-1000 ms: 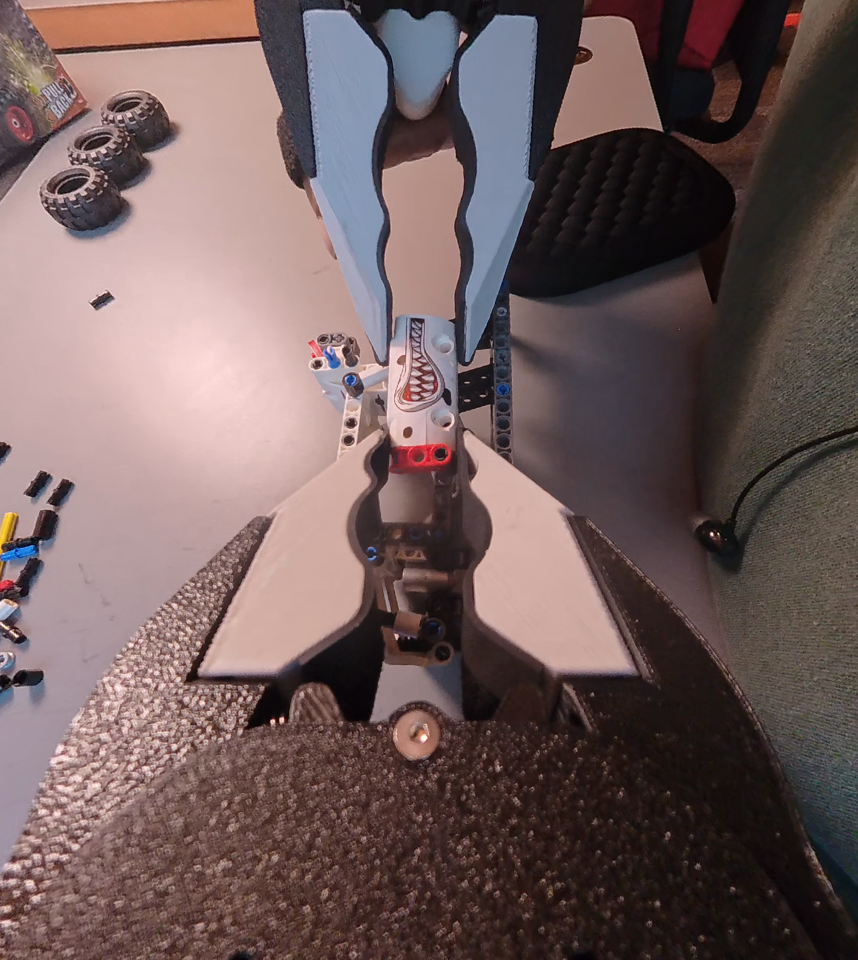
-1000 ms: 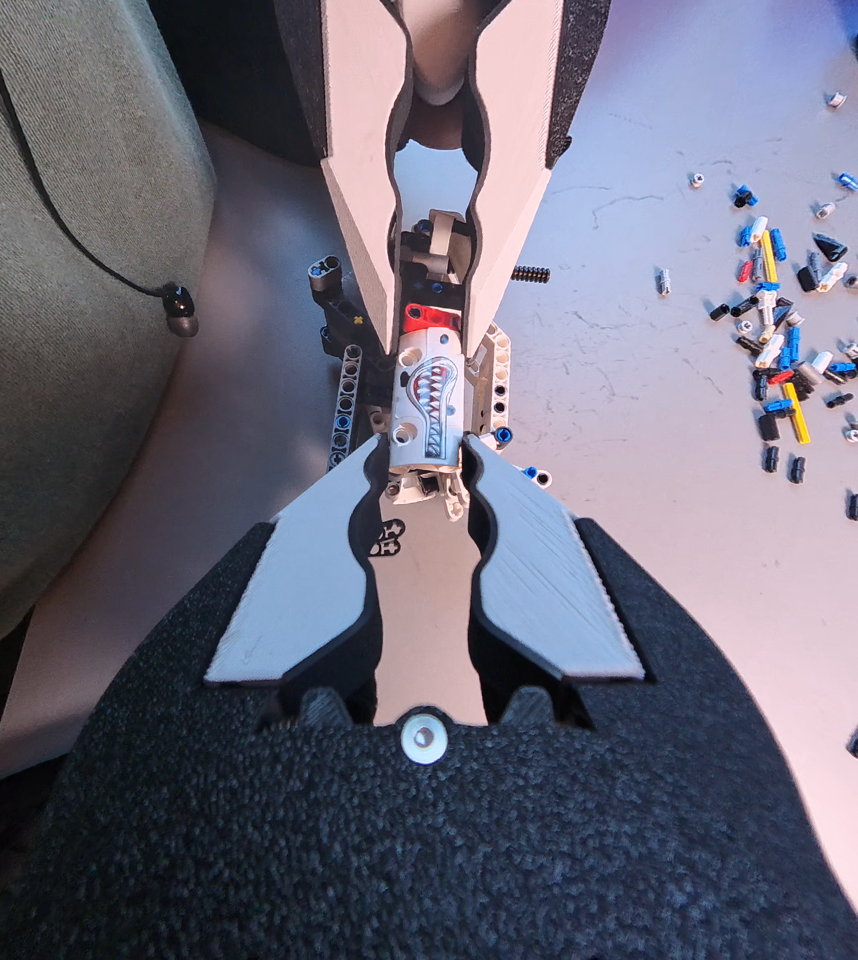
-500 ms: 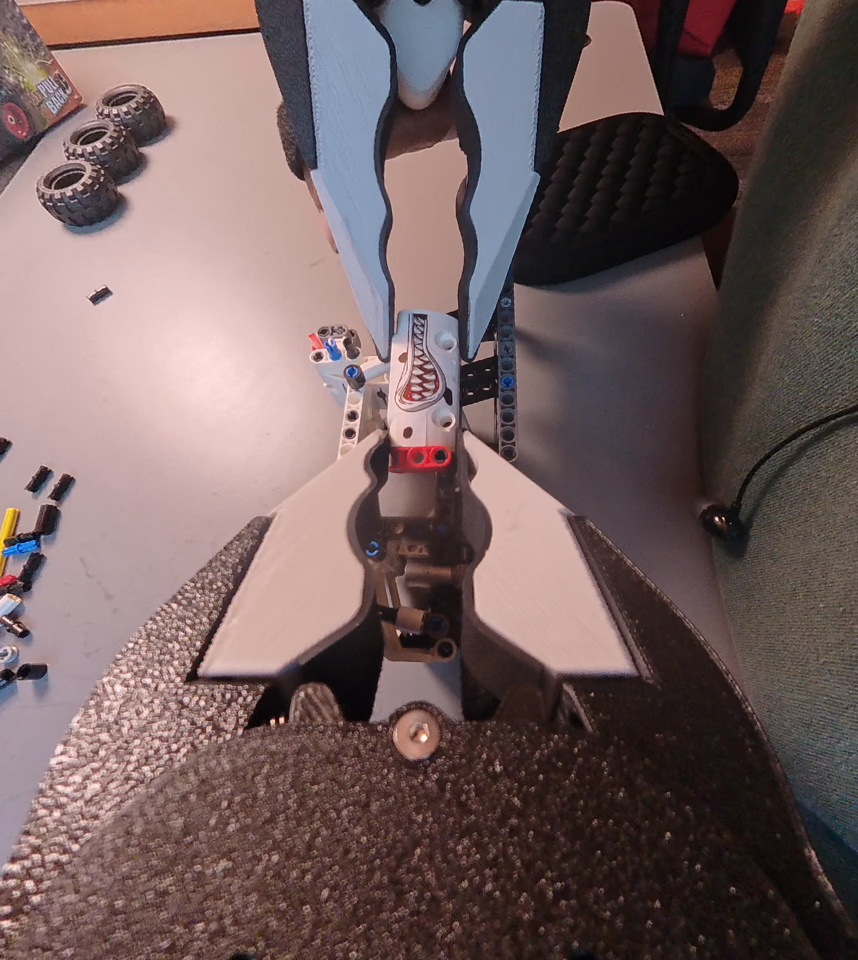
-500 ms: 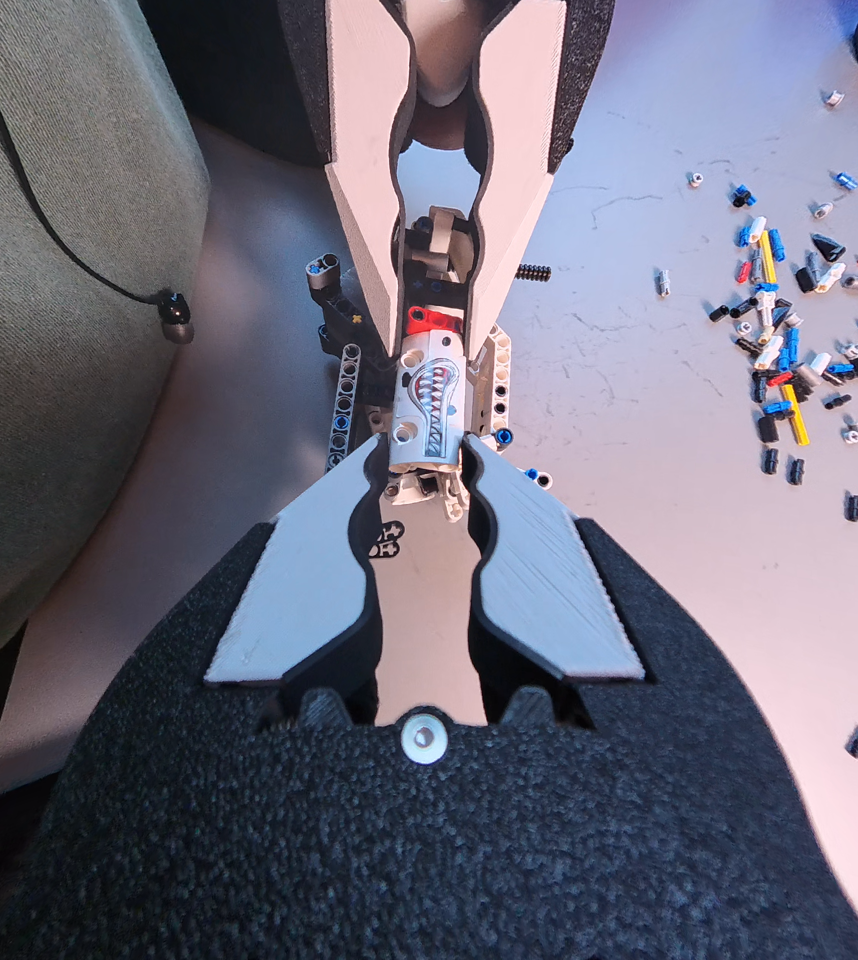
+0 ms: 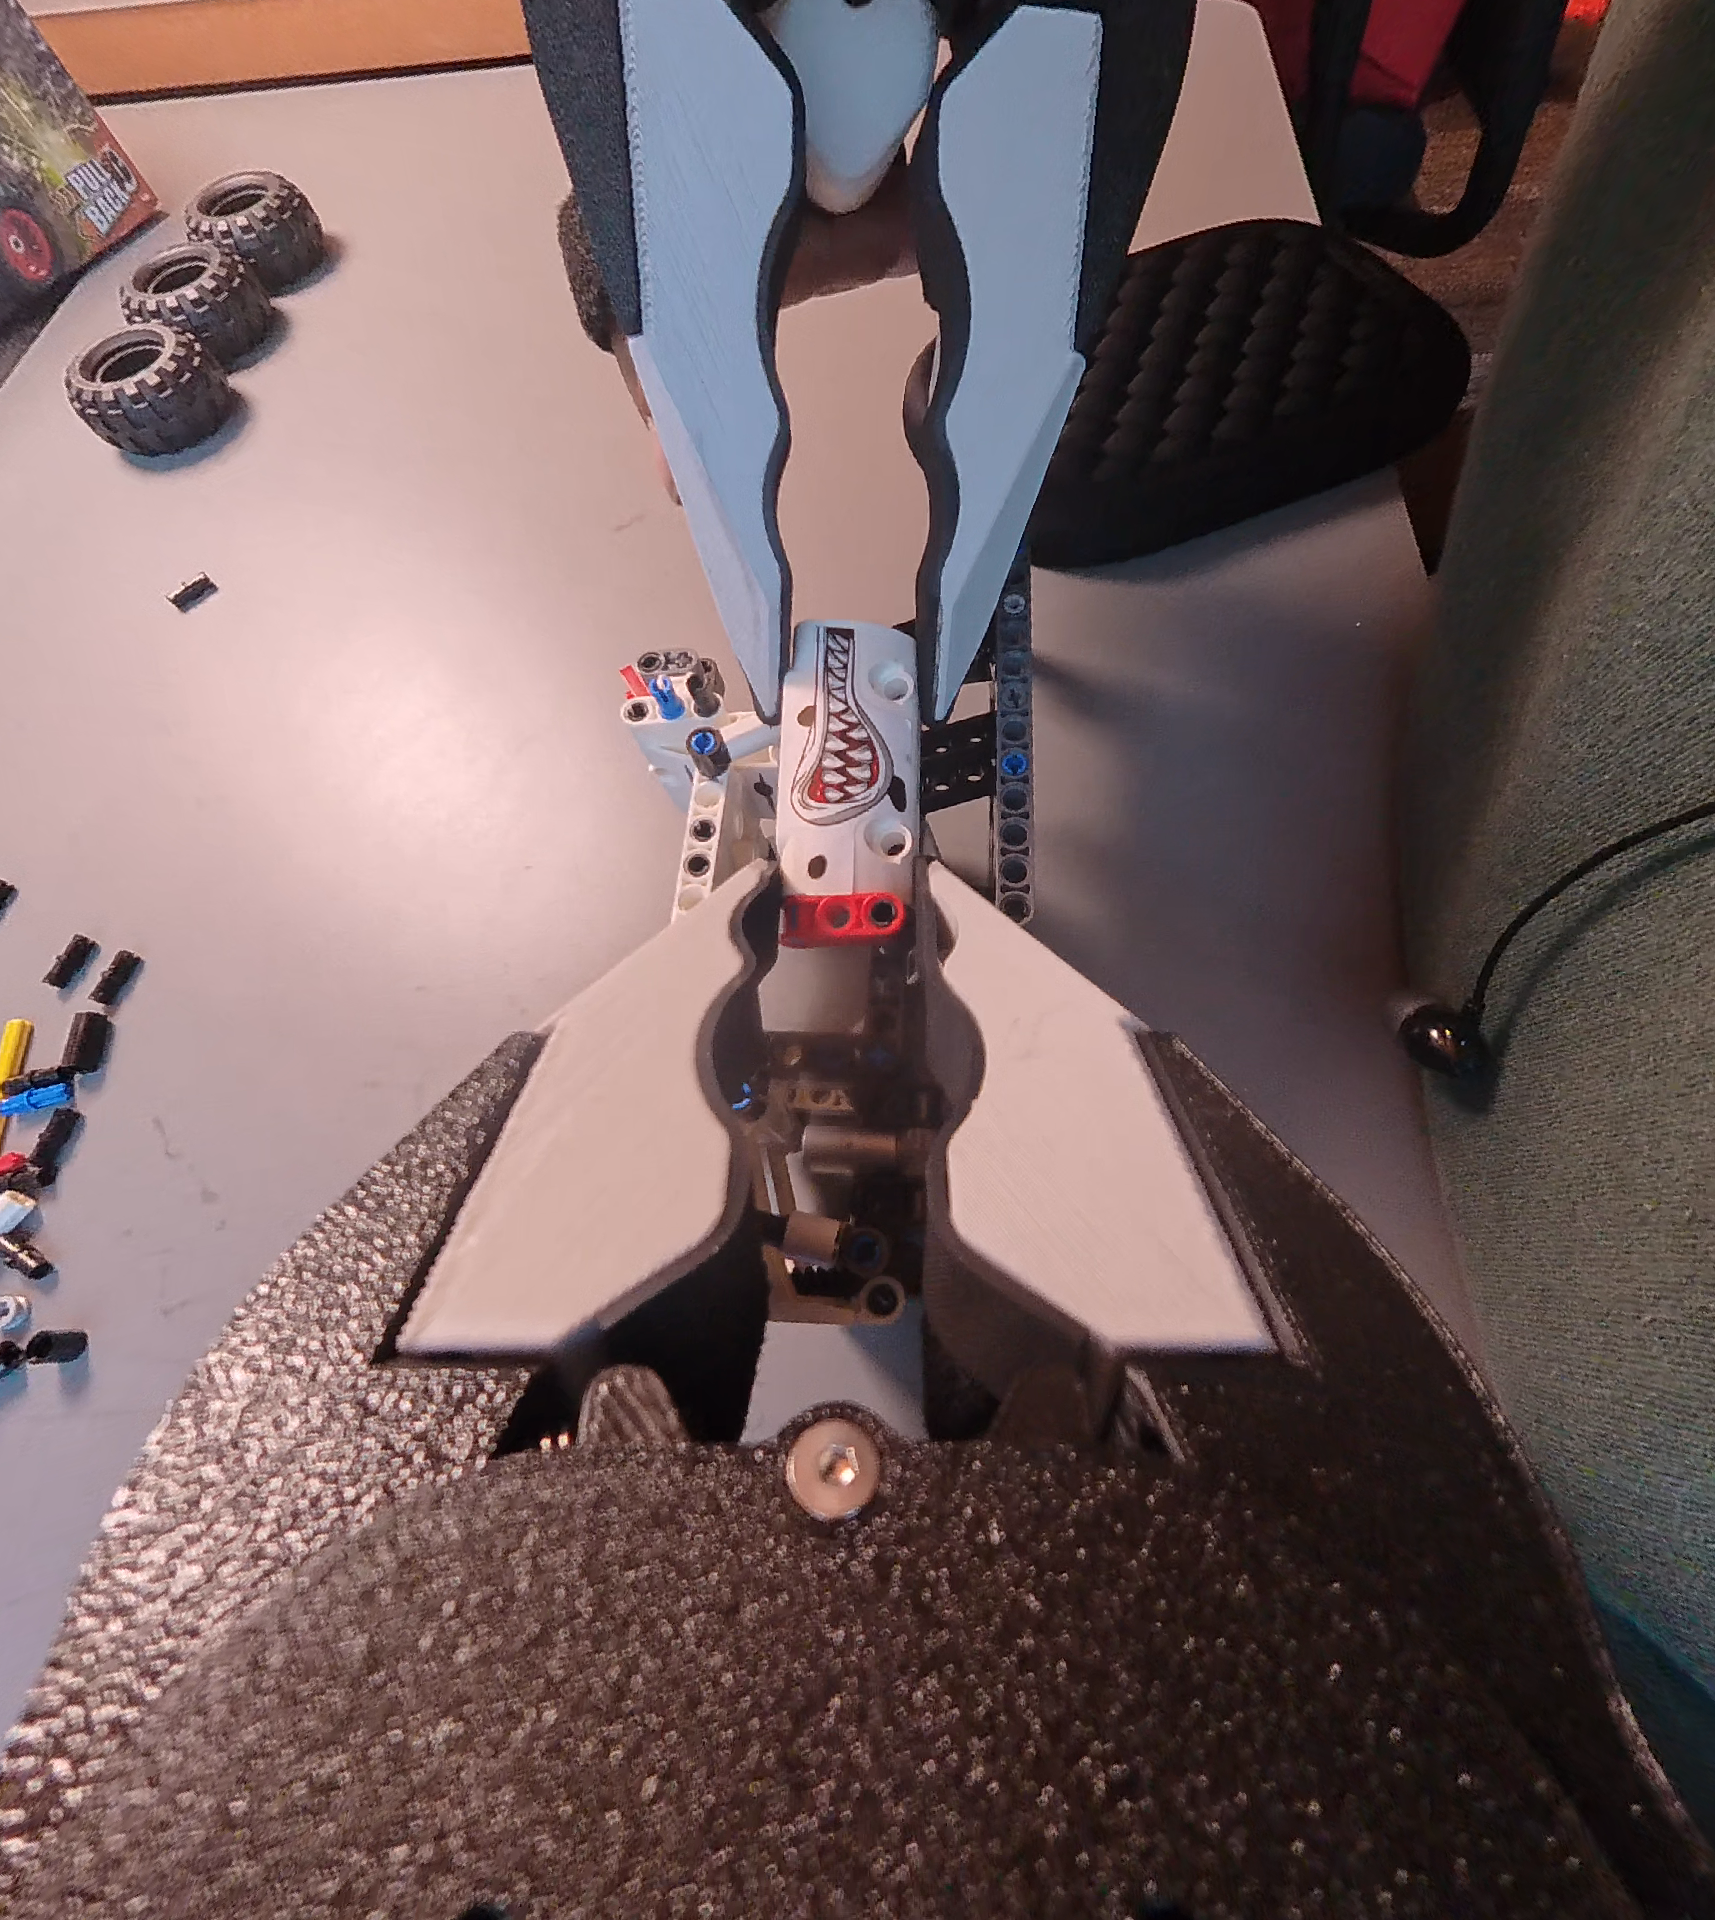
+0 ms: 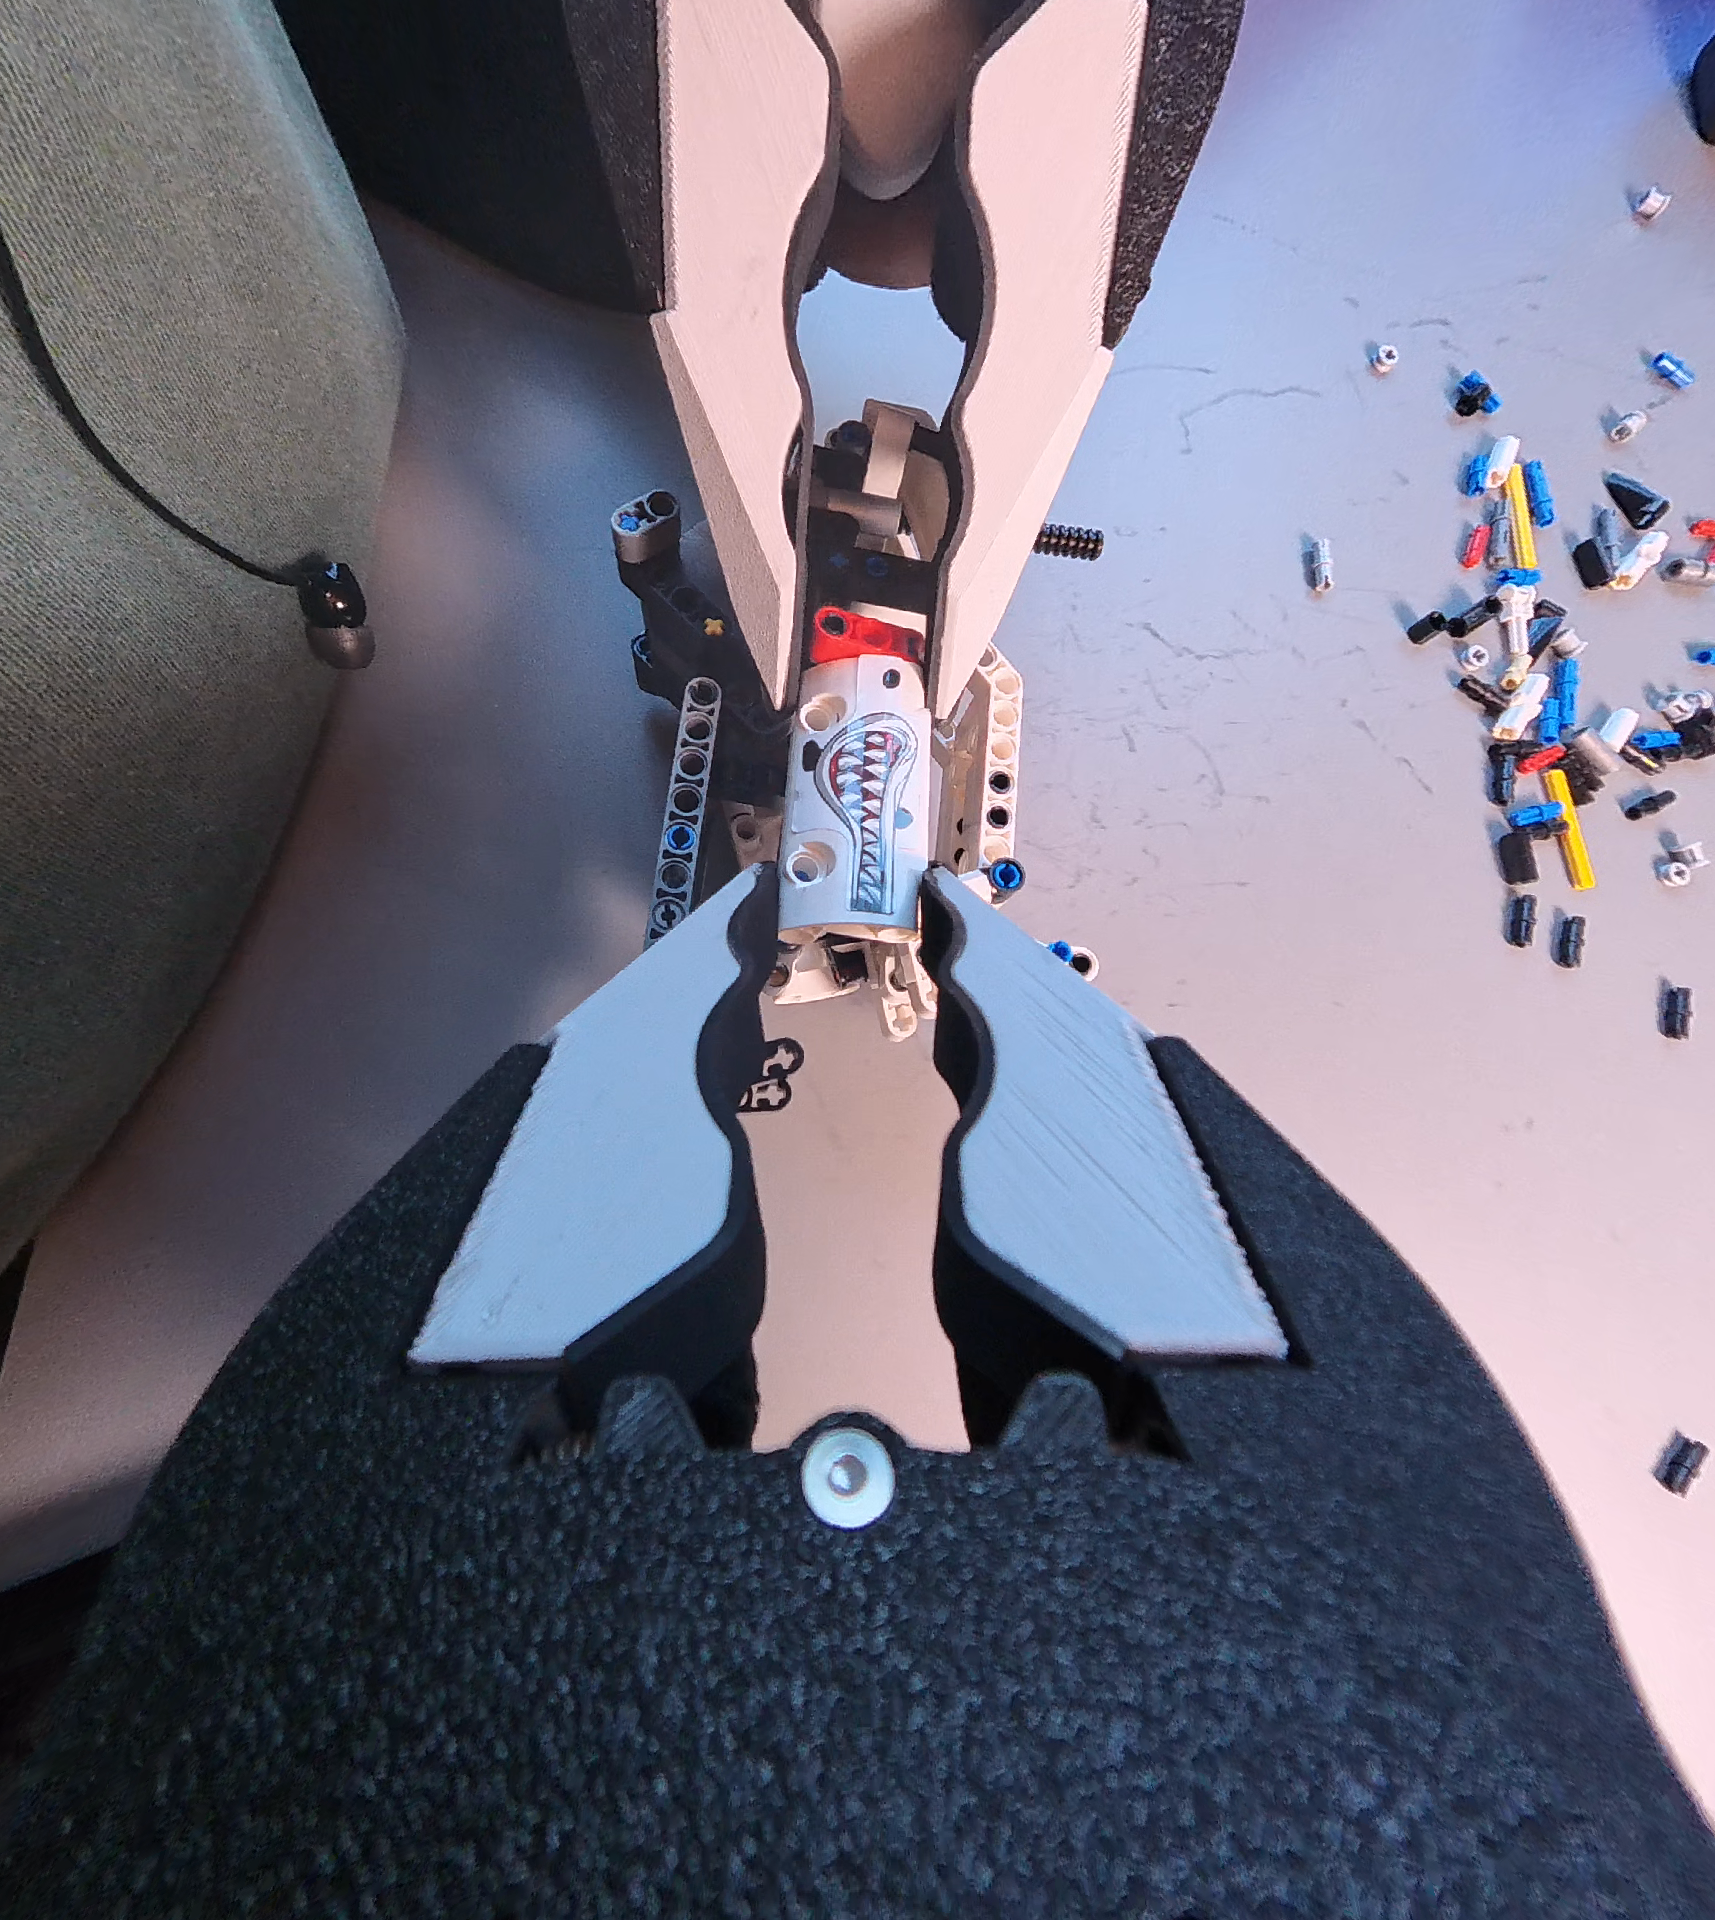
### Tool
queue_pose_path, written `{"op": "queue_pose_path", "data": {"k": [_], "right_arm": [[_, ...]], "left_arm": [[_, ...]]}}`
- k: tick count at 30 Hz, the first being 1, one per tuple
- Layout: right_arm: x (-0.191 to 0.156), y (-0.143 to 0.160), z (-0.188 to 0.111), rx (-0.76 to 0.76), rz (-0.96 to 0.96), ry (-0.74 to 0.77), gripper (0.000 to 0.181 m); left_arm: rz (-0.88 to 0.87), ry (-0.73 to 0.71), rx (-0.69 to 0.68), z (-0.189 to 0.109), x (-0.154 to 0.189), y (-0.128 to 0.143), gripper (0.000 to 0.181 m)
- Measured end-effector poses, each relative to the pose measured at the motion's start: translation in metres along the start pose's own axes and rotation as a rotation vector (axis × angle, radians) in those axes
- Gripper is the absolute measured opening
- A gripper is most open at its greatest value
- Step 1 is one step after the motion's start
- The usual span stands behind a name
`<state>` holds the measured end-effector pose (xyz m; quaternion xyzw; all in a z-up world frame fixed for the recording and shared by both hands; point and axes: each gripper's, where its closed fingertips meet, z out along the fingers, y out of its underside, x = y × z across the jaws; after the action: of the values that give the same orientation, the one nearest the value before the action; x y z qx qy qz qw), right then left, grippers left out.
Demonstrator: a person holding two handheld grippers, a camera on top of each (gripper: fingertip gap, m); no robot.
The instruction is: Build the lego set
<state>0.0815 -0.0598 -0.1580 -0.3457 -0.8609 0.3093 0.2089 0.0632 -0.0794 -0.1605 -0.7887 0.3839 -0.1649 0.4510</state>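
Both wide-angle views are evenly lit, fairly bright, w/ strong fisheye bending toward the edges. In the left wrist view the tabletop (image 5: 333,727) shows a soft pale sheen near the centre-left; colours read warm and slightly muted. The tyres (image 5: 188,312) cast short soft shadows. The right wrist view is brighter: tabletop looks pinkish-white, nearly washed out at right, w/ a bluish tint in the upper right corner. A bright reflection lies on the tabletop between the near fingers (image 6: 604,1174). Centre is sharp in both; scattered small parts (image 6: 1580,665) stay crisp, slight softness only at frame edges.
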Motion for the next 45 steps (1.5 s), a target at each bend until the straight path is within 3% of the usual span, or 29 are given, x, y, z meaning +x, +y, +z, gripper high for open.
{"op": "queue_pose_path", "data": {"k": [16,24,29,33,36,39,45], "right_arm": [[0.008,0.000,-0.003,-0.049,0.031,-0.012,0.027],[0.022,-0.013,-0.011,0.021,0.115,-0.065,0.027],[0.030,-0.004,-0.017,-0.003,0.118,-0.046,0.028],[0.023,-0.009,-0.015,-0.007,0.127,-0.137,0.018],[0.016,-0.010,0.002,-0.056,0.132,-0.235,0.018],[0.013,-0.010,0.016,-0.107,0.138,-0.316,0.017],[0.006,-0.008,0.021,-0.171,0.129,-0.396,0.004]], "left_arm": [[-0.034,-0.022,0.062,-0.005,-0.007,-0.010,0.024],[-0.101,0.016,0.157,-0.024,-0.022,-0.024,0.025],[-0.153,-0.073,0.178,-0.043,-0.047,-0.012,0.025],[-0.236,-0.103,0.189,-0.055,-0.065,0.010,0.025],[-0.357,0.000,0.152,-0.050,-0.063,0.037,0.025],[-0.400,0.037,0.152,-0.047,-0.060,0.047,0.025],[-0.418,-0.065,0.049,-0.044,-0.073,0.066,0.025]]}}
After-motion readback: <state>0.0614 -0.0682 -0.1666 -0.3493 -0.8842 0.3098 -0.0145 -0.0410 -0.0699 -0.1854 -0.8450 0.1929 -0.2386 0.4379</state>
